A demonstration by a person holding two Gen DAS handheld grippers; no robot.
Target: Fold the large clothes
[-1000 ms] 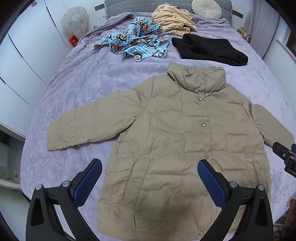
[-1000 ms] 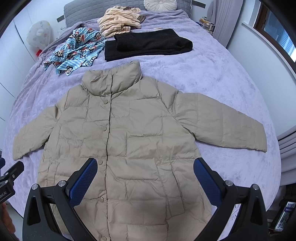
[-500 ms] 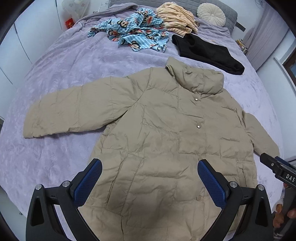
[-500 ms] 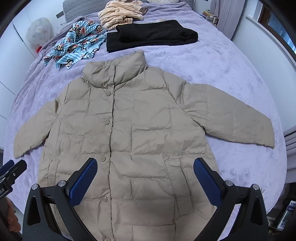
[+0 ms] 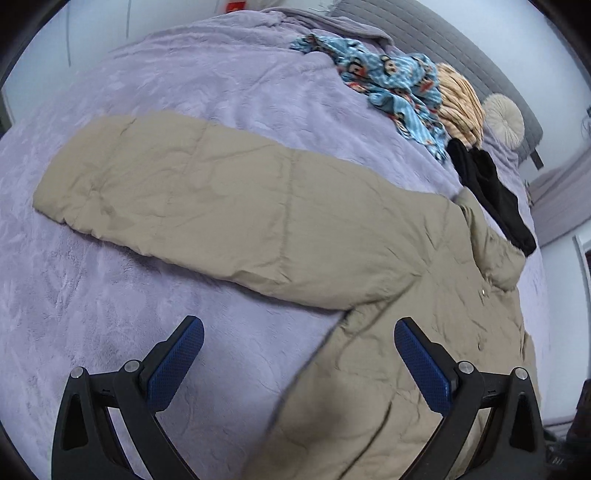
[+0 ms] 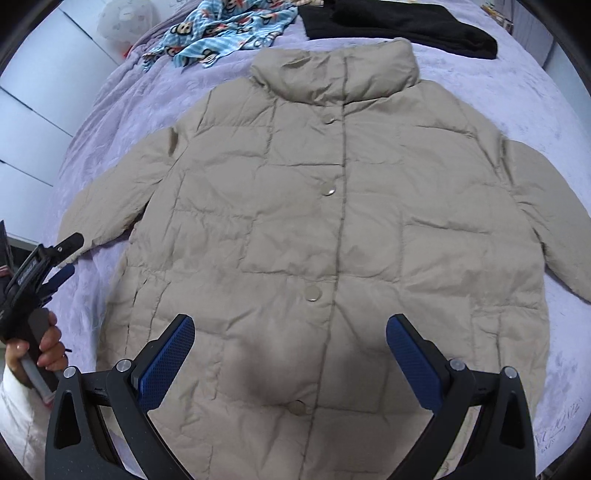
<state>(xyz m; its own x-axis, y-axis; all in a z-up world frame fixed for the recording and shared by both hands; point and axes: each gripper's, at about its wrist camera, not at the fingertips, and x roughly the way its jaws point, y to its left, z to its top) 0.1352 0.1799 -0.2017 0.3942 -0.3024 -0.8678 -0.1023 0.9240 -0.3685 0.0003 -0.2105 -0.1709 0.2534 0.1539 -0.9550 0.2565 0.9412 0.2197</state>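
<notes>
A beige puffer jacket (image 6: 332, 206) lies flat, front up and buttoned, on the purple bedspread (image 6: 498, 92). Its left sleeve (image 5: 221, 206) stretches out across the left wrist view. My left gripper (image 5: 297, 363) is open and empty, low over the bedspread just below that sleeve's armpit. It also shows at the left edge of the right wrist view (image 6: 64, 254), near the sleeve's cuff. My right gripper (image 6: 290, 356) is open and empty above the jacket's lower front, over the button line.
A blue monkey-print garment (image 5: 391, 81), a striped peach garment (image 5: 460, 107) and a folded black garment (image 6: 399, 22) lie near the headboard. A round cushion (image 5: 504, 120) sits at the back. White wardrobe doors (image 6: 29, 122) stand left of the bed.
My left gripper has swung left and down toward the left sleeve. My right gripper has moved closer over the jacket's front. Both stay open.
</notes>
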